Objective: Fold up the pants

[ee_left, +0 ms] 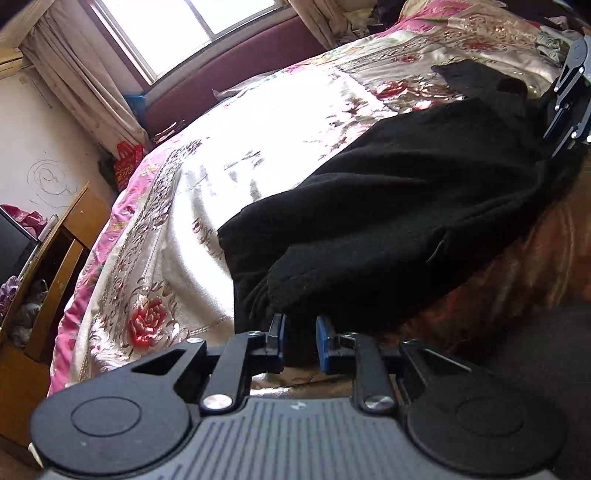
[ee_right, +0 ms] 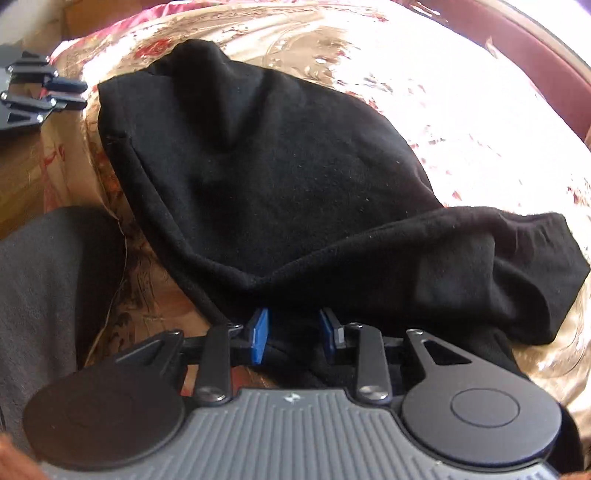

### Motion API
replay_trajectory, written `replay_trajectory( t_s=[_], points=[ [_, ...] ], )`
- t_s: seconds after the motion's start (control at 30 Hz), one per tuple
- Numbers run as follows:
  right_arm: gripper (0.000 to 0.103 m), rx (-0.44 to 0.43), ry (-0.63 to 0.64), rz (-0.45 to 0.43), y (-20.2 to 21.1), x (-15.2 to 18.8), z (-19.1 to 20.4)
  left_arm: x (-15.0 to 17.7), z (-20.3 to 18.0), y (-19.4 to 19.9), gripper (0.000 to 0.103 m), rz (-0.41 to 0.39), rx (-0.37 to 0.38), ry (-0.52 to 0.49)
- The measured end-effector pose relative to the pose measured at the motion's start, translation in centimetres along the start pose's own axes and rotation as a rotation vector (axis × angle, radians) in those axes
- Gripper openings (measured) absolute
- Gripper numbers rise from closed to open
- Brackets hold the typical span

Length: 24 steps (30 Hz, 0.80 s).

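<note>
Black pants [ee_left: 399, 206] lie bunched on a floral bedspread [ee_left: 258, 122] near the bed's front edge. My left gripper [ee_left: 301, 339] is shut on a fold of the pants at their near end. In the right wrist view the pants [ee_right: 266, 166] spread across the bed, with one leg end [ee_right: 517, 266] trailing right. My right gripper [ee_right: 295, 336] is shut on the pants' near edge; black cloth fills the gap between its blue pads. Each gripper shows in the other's view, the right one [ee_left: 569, 96] at the far end of the pants and the left one [ee_right: 44, 92] at the upper left.
The bed has a maroon headboard [ee_left: 236, 66] under a window [ee_left: 173, 26] with curtains. A wooden cabinet [ee_left: 48, 266] stands left of the bed. A person's dark grey clothing [ee_right: 48, 295] is at the left of the right wrist view.
</note>
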State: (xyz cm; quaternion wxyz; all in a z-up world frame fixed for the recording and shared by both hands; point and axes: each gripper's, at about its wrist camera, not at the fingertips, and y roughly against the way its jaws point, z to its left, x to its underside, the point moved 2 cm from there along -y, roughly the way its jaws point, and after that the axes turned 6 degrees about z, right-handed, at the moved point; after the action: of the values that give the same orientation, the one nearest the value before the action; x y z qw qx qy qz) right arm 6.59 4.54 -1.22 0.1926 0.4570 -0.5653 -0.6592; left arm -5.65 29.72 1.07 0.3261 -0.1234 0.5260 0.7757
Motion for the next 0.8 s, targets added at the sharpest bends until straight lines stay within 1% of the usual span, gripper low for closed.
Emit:
replay_trajectory(
  t_s=[0.07,0.13,0.17,0.23,0.27,0.33,0.37,0.47,0.53,0.6,0.67,0.73,0.77,0.8],
  points=[
    [0.031,0.002,-0.051,-0.036,1.8,-0.1,-1.8,-1.8,-1.0,0.9,0.036,-0.048,0.041,-0.005],
    [0.031,0.026,-0.096,-0.058,3.1,-0.6,-4.2,-4.0,-2.7,1.4,0.036,-0.099,0.087,-0.031],
    [0.032,0.040,-0.121,-0.064,3.4,-1.0,-5.6,-5.4,-3.8,1.3,0.036,-0.130,0.124,-0.044],
    [0.035,0.072,-0.166,-0.053,3.3,-2.2,-8.7,-7.7,-5.8,0.6,0.037,-0.162,0.208,-0.050],
    [0.039,0.084,-0.183,-0.046,3.0,-2.8,-10.2,-9.1,-7.3,0.0,0.037,-0.181,0.252,-0.063],
    [0.039,0.111,-0.243,-0.023,2.0,-4.2,-14.0,-11.4,-10.0,-1.2,0.038,-0.207,0.284,-0.092],
    [0.039,0.118,-0.284,-0.010,1.5,-4.9,-16.0,-12.8,-11.7,-2.0,0.039,-0.210,0.294,-0.102],
    [0.040,0.122,-0.429,0.010,-0.4,-6.7,-21.9,-16.0,-15.0,-4.1,0.042,-0.201,0.337,-0.084],
    [0.042,0.118,-0.535,0.013,-2.2,-7.7,-25.8,-17.5,-16.5,-5.4,0.043,-0.183,0.352,-0.073],
    [0.042,0.145,-0.615,0.022,-4.4,-8.8,-28.6,-18.7,-17.5,-6.5,0.044,-0.157,0.391,-0.053],
    [0.042,0.157,-0.689,0.044,-6.5,-9.5,-30.7,-19.4,-18.4,-7.1,0.045,-0.137,0.413,-0.045],
    [0.042,0.195,-0.731,0.061,-8.4,-10.3,-31.7,-19.8,-19.2,-7.6,0.048,-0.133,0.388,-0.065],
    [0.042,0.202,-0.747,0.073,-9.2,-10.6,-32.1,-19.7,-19.7,-7.7,0.049,-0.132,0.362,-0.084],
    [0.042,0.196,-0.764,0.076,-9.6,-10.8,-32.4,-19.6,-20.0,-7.7,0.049,-0.134,0.352,-0.097]
  ],
)
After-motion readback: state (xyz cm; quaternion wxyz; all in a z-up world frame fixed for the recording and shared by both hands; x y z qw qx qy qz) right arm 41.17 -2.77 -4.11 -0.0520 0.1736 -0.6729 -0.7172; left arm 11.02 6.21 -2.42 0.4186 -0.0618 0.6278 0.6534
